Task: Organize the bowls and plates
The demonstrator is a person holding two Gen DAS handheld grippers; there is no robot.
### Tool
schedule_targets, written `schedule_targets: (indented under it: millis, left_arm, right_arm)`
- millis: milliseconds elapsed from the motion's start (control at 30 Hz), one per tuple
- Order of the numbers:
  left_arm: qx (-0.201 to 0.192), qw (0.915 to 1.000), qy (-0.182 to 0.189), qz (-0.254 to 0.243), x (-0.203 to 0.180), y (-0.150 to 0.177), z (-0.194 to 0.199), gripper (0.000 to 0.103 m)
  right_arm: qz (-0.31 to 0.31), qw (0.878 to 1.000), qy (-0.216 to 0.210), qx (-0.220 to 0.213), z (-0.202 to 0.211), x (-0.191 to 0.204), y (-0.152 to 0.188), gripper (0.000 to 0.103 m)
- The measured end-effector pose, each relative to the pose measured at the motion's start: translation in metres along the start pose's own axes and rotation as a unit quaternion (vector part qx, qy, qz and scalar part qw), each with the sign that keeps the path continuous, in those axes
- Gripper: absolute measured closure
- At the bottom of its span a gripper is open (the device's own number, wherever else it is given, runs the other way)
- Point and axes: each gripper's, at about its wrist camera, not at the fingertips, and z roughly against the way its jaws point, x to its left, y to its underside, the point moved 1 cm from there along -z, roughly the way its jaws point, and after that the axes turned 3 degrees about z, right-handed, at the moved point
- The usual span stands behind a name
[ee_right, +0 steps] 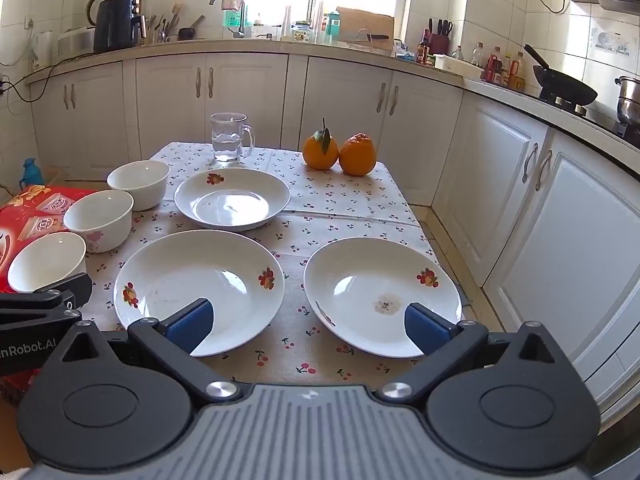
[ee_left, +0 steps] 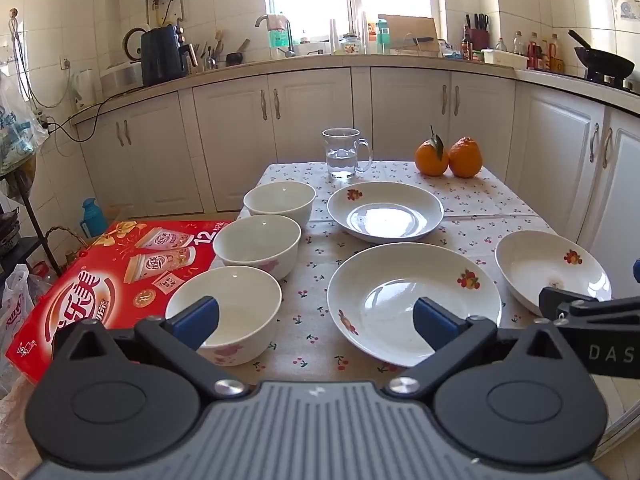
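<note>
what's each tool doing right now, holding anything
Left tool: open wide, holding nothing, above the table between the nearest bowl and a plate.
Right tool: open wide, holding nothing, above the two near plates.

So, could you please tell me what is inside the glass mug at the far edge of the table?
The glass mug holds clear water, roughly half full. Nothing else shows inside it.

Both wrist cams look down-fwd, near, sharing the table [ee_left: 472, 196].
</note>
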Motion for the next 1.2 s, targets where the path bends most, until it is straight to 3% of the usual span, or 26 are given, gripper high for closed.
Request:
schedule_targets:
  millis: [1200]
  left_arm:
    - [-0.004,1.0000,-0.002,0.001,0.0012,-0.0022,0.0041,0.001]
  right_arm:
    - [0.005,1.000,0.006,-0.009,0.0034,0.0004,-0.0002,0.000]
